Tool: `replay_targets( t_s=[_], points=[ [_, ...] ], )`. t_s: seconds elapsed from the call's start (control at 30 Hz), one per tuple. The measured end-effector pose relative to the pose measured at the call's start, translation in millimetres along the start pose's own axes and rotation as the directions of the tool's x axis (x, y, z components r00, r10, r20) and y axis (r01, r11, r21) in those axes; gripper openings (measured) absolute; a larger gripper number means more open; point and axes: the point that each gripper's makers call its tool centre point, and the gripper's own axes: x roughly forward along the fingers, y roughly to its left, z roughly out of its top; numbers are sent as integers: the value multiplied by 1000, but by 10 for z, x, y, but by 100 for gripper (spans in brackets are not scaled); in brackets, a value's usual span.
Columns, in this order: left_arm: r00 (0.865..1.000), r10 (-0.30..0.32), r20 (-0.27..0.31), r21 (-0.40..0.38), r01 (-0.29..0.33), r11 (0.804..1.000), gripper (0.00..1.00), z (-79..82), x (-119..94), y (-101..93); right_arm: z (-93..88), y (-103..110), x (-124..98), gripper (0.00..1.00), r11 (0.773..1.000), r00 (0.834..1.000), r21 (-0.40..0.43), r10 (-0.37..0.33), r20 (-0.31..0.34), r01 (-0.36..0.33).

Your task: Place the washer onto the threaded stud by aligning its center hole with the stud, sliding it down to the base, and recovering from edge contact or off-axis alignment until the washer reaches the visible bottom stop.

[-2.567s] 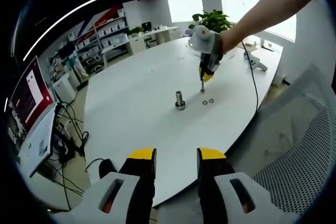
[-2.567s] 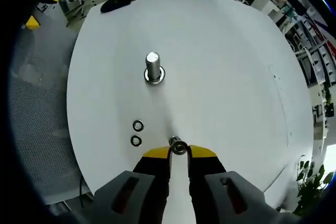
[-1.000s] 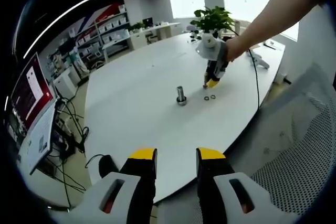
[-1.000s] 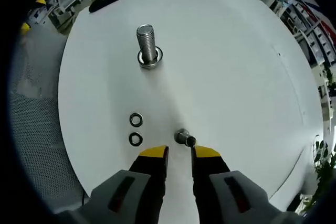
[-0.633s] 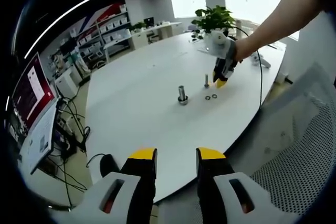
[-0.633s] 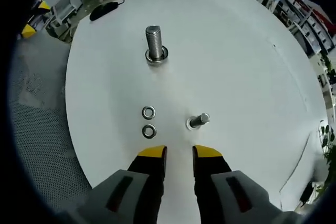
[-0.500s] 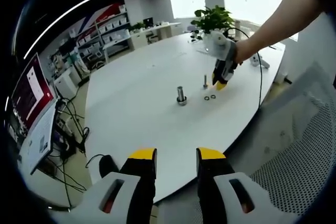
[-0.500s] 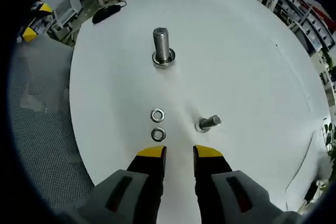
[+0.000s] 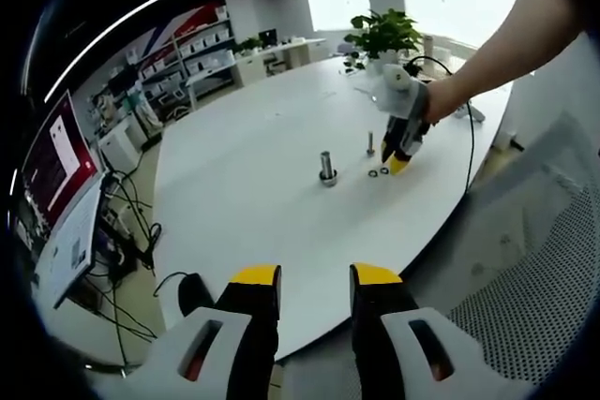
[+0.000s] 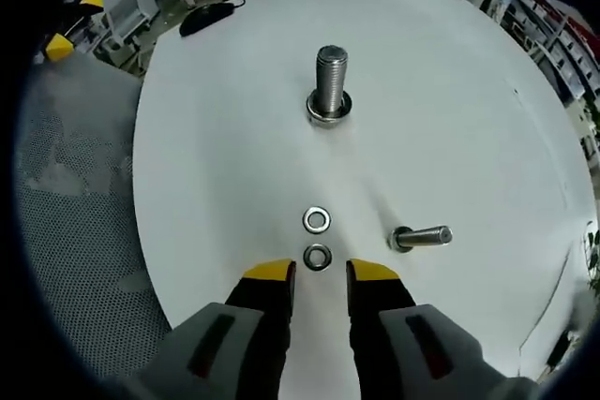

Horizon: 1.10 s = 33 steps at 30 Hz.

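- Since half a second ago the right gripper (image 10: 317,275) has come in line with the two washers; the near washer (image 10: 318,257), which lay off to the left of the jaws, now sits just ahead of the gap between the yellow tips.
- That reads as the approach to a pick: the jaws stand a little apart with nothing between them, and neither washer is on a stud yet.
- Both are small, flat, bright metal rings lying flat on the white table (image 10: 216,138), one right behind the other; the far washer (image 10: 317,220) is just beyond the near one, apart from it.
- To their right stands the small stud (image 10: 424,236), let go and upright on its base.
- Farther off, well apart from the washers, the large threaded stud (image 10: 329,83) stands upright on its round base, its thread bare to the bottom.
- In the left gripper view the left gripper (image 9: 315,279) hangs off the table's near edge, jaws slightly parted and empty, while the right gripper (image 9: 397,160) dips at the washers far across the table.
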Motion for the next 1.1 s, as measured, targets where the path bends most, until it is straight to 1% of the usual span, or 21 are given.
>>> replay_targets(
  t_s=[0.07,0.17,0.27,0.3,0.4,0.5,0.57,0.63,0.67,0.7,0.77,0.87,0.9,0.93,1.0,1.07,1.1],
  points=[
    [1000,-2,-8,2,2,1000,27,-19,10,-8,-6,-2,8,24,1000,1000,11,3,0,-3],
    [1000,-3,-13,6,3,1000,27,-23,9,-15,42,8,7,24,999,999,46,8,31,-9],
    [1000,-5,0,-7,5,1000,27,-1,-1,4,8,23,50,24,999,1000,31,12,10,-13],
    [1000,-7,2,-5,7,1000,27,1,-1,4,18,5,43,23,1000,1000,-4,3,16,-3],
    [1000,-5,1,-4,5,1000,26,-7,6,36,12,4,39,23,1000,1000,21,9,4,-9],
    [1000,-12,11,-4,12,1000,26,17,2,51,11,23,34,23,1000,1000,13,7,-6,-7],
    [1000,-17,10,-9,17,1000,26,5,1,30,10,30,35,22,1000,1000,-12,-4,-20,4],
    [1000,-26,2,18,26,1000,26,-1,14,-23,16,37,42,22,1000,1000,-24,-2,-27,1],
    [1000,-31,-5,19,31,999,26,-12,22,-37,19,45,40,21,999,1000,-33,-1,-31,0],
    [999,-32,-11,23,32,999,26,-23,27,-37,22,54,40,21,999,999,-50,1,-38,-3],
    [1000,-29,-12,19,29,999,26,-23,21,-16,34,64,41,20,999,999,-52,2,-48,-4],
    [999,-7,37,11,7,1000,26,67,-24,46,55,50,50,18,999,998,-48,-3,-69,-1],
    [999,-9,54,5,9,1000,26,95,-41,46,60,41,54,17,999,997,-42,-7,-79,4],
    [998,-14,54,9,13,1000,26,95,-37,32,60,30,62,16,999,996,-39,-9,-86,5],
    [999,-20,47,15,19,1000,26,86,-25,11,59,33,67,16,999,994,-38,-16,-108,12],
    [999,-35,19,23,35,999,26,36,3,-27,60,34,72,16,999,991,-49,-21,-135,15],
    [999,-36,11,26,36,999,26,19,12,-29,60,26,76,16,999,989,-41,-22,-146,16]
  ],
)
